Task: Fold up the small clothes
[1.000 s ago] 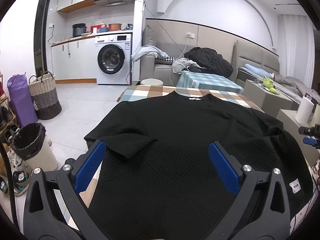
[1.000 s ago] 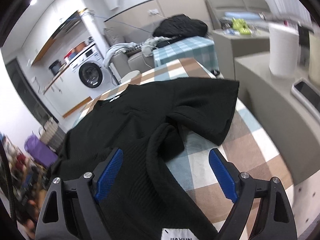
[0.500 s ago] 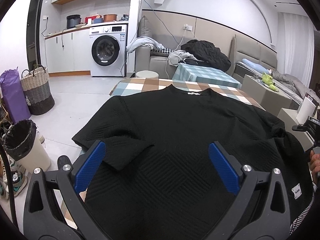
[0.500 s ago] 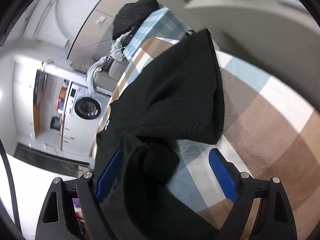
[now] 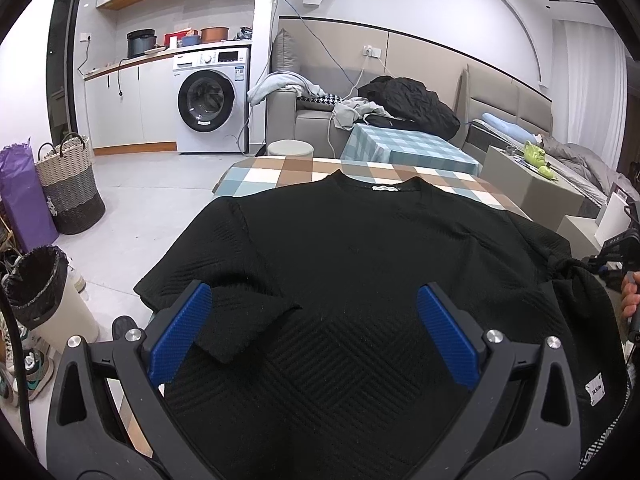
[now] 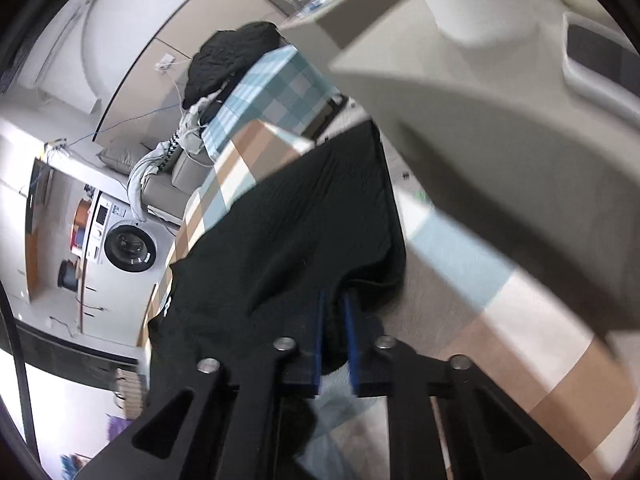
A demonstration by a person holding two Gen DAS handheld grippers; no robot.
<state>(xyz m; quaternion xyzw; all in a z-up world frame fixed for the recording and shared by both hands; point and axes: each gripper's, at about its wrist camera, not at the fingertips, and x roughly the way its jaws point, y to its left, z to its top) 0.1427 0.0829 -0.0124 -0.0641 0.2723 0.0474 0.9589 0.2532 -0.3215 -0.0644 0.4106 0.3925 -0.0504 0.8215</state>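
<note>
Moved: right gripper (image 6: 333, 320) jaws have just been closing, now pinching the black textured knit sweater (image 5: 360, 272) sleeve edge.
Left gripper (image 5: 316, 340): spread wide above the sweater hem, holding nothing.
Meaning: sleeve fold can probably begin.

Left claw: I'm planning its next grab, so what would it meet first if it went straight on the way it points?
Probably the black top spread on the checked table. The open left claw points down at its textured front; depth is unclear.

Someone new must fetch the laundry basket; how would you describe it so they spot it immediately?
Start at the white front-loading washing machine and look left along the floor. The tall woven laundry basket stands beside the purple bag. Unlike the black-lined bin, it has two handles and cream-to-dark bands.
</note>
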